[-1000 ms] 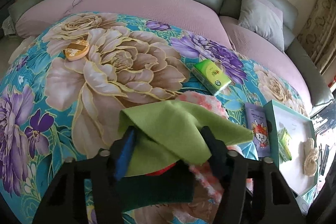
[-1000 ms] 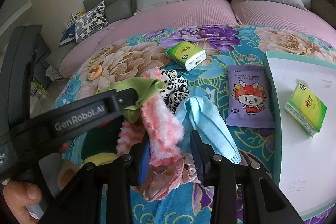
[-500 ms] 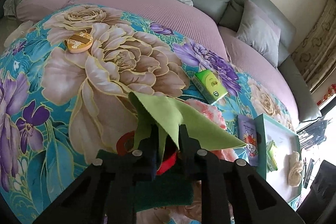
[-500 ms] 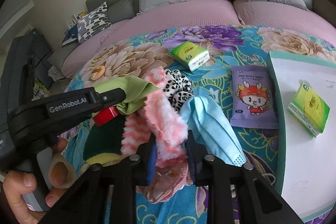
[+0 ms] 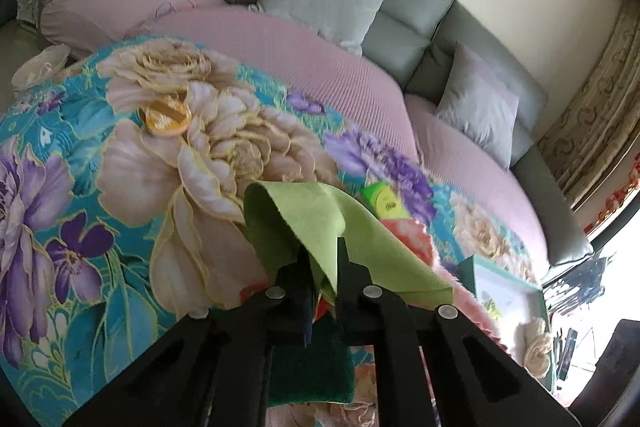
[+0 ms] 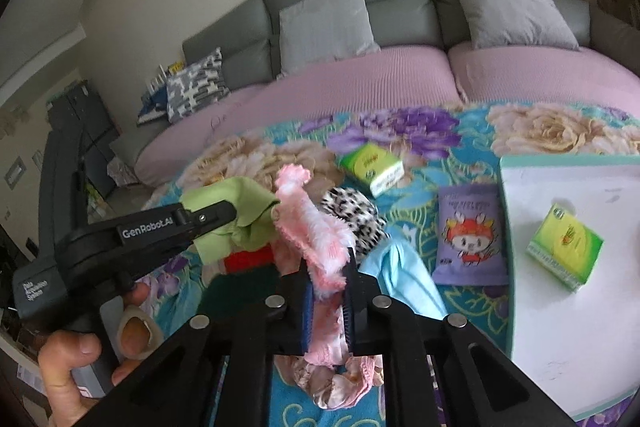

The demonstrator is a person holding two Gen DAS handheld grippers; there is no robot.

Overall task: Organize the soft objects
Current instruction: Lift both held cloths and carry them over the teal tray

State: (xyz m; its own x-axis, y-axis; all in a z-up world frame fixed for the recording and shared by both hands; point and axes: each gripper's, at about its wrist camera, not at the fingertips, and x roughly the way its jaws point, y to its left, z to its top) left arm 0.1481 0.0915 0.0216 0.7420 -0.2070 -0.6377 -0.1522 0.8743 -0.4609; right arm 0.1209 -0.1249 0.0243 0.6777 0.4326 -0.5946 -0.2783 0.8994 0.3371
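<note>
We pinch a green cloth [image 5: 332, 227] and pink sock [image 6: 316, 227] (both grippers clamped tight); tray [image 6: 568, 347] at three o'clock awaits.

A floral cloth [image 6: 540, 123] covers the surface. On it, centre frame, lie a green tissue pack [image 6: 370, 167], a purple wipes packet [image 6: 472, 239] and, at right, a white tray [image 6: 560, 327]; an orange tin [image 5: 166, 115] sits upper left.
</note>
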